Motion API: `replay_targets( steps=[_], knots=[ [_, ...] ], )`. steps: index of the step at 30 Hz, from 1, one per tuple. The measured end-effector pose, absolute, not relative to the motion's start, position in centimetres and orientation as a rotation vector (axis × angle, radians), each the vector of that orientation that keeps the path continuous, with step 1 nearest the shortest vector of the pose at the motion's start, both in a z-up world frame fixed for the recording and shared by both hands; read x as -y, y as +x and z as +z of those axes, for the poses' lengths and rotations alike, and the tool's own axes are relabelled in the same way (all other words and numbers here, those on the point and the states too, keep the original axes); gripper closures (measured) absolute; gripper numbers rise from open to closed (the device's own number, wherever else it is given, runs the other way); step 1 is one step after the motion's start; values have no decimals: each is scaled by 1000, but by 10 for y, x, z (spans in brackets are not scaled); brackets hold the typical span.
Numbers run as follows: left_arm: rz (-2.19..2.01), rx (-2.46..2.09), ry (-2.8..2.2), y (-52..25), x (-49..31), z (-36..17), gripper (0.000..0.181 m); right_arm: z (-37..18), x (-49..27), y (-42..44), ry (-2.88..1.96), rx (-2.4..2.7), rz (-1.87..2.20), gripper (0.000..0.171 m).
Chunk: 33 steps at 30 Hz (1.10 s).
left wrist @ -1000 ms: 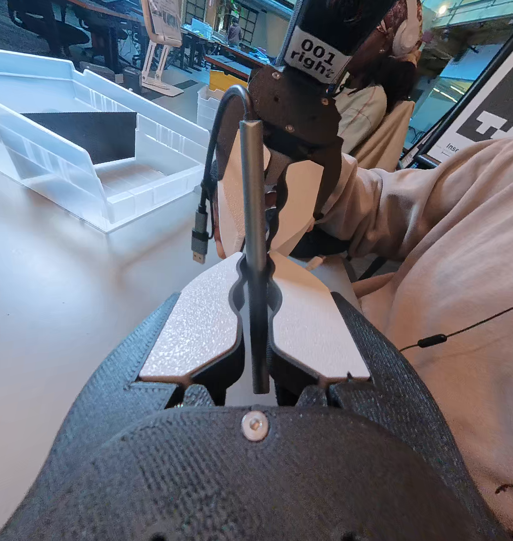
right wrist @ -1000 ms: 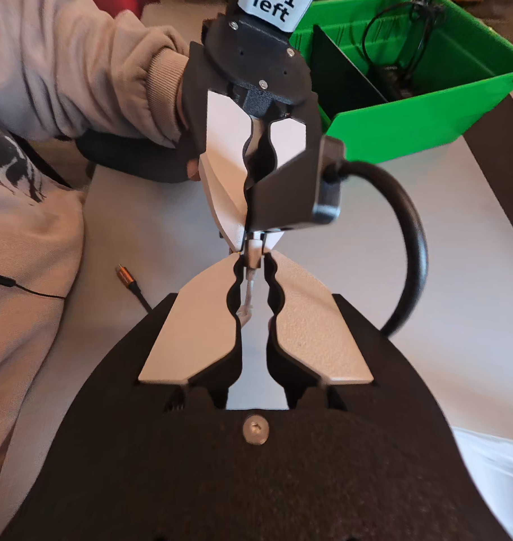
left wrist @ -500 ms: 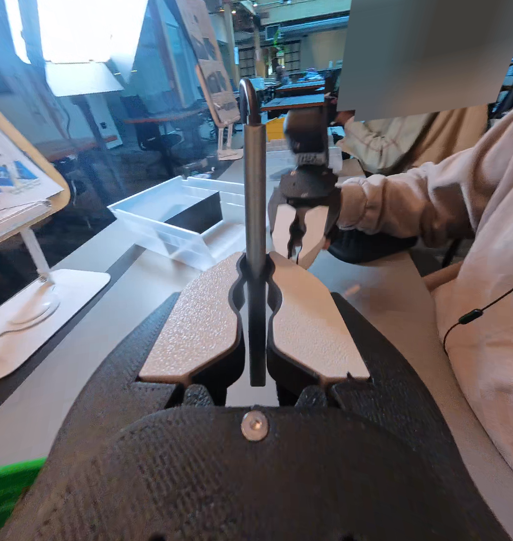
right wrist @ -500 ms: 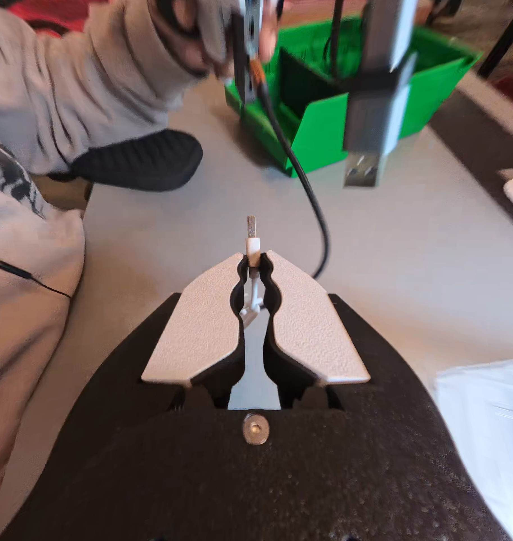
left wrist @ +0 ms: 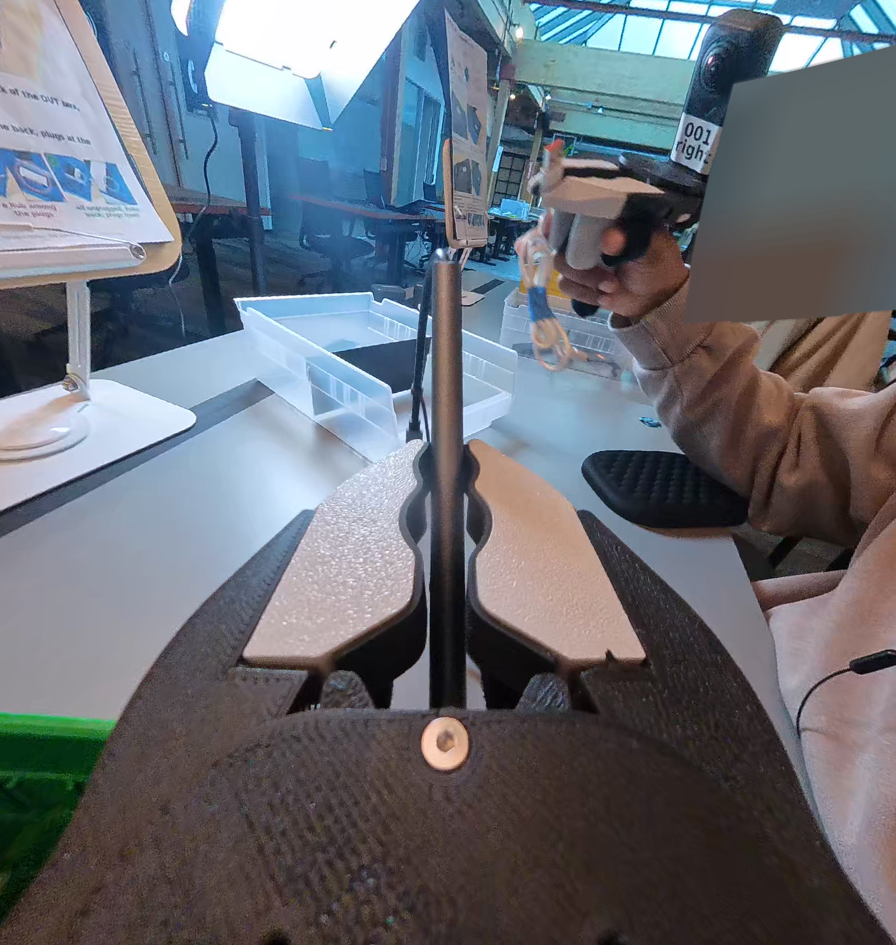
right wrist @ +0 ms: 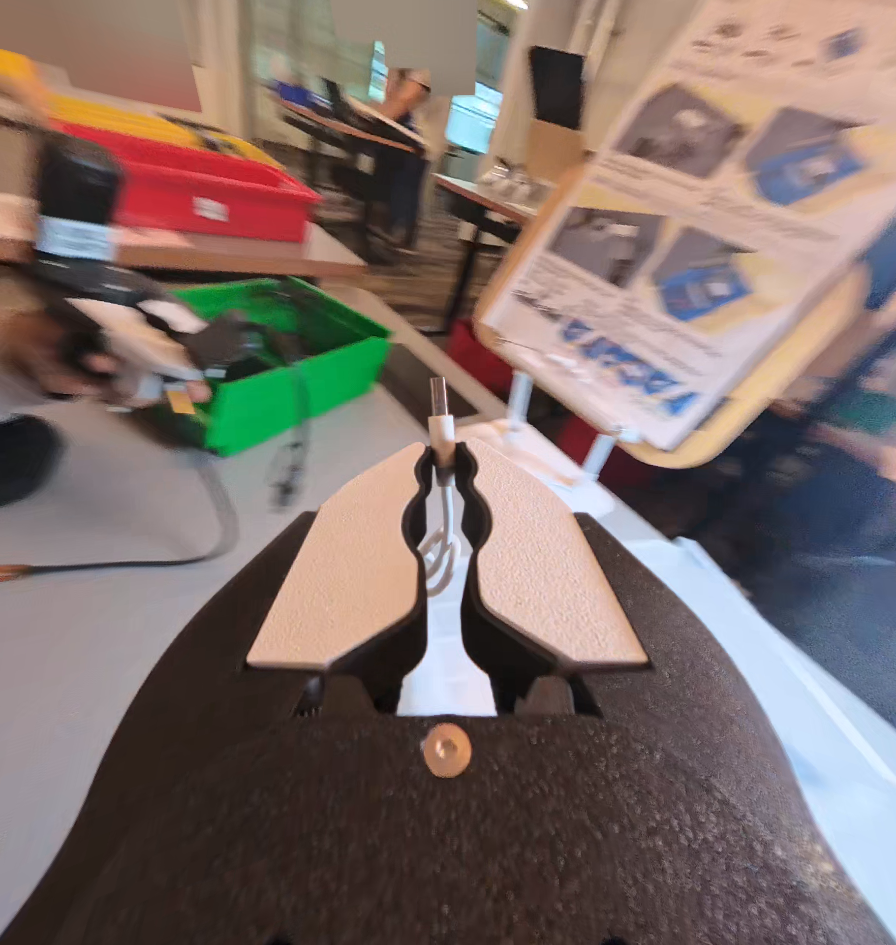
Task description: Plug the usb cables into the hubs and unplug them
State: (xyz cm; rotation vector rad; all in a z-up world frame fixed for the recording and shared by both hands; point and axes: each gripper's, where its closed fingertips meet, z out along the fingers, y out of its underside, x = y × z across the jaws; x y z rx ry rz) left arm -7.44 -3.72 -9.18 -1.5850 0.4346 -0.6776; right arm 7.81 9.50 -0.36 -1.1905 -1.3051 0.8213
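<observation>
Above table (left wrist: 129, 537), both tools clamped, apart.

Black textured tool (left wrist: 446, 455) bodies; pale pebbled fingers (left wrist: 348, 562); beige sleeve (left wrist: 742, 409).

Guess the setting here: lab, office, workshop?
Probably an open-plan lab or workshop set up for data collection: sorting bins on a grey table (clear bin, green bin), an instruction sheet on a stand, and more desks behind.
</observation>
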Motion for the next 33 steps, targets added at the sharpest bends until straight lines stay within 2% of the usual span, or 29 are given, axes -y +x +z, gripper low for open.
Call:
replay_targets(
  steps=[3,6,7,9,11,14,16,19,21,25,27,29,31,33],
  knots=[
    [-715,-446,-1582,-67,39,-93,171,-13,-153,83,-1279,1227,509,163],
    [-715,-481,-1572,-58,43,-91,170,-53,-201,83,-1408,1189,318,163],
    [-713,-488,-1570,-56,44,-91,170,-74,-210,82,-1474,1211,293,160],
    [-721,-495,-1565,-53,45,-91,170,-102,-218,80,-1552,1235,282,143],
    [-739,-491,-1561,-52,46,-92,170,-102,-210,77,-1539,1245,321,135],
    [-773,-474,-1549,-52,45,-91,170,-74,-164,65,-1434,1297,567,136],
    [-794,-457,-1540,-53,44,-90,170,-63,-106,55,-1343,1431,808,145],
    [-801,-434,-1523,-53,43,-86,170,-73,8,50,-1166,1828,1152,146],
    [-810,-425,-1511,-51,43,-83,170,-85,54,37,-1070,1927,1198,146],
    [-845,-443,-1480,-36,46,-78,170,-131,69,-14,-1182,1896,1063,130],
    [-859,-485,-1459,-23,51,-77,170,-137,73,-29,-1202,1849,1128,130],
    [-854,-530,-1451,-11,55,-80,170,-134,80,-35,-1189,1817,1217,136],
    [-851,-567,-1435,-5,58,-80,170,-136,81,-35,-1131,1841,1185,163],
    [-849,-597,-1440,-4,59,-82,170,-137,80,-29,-1121,1875,1168,163]
  ],
)
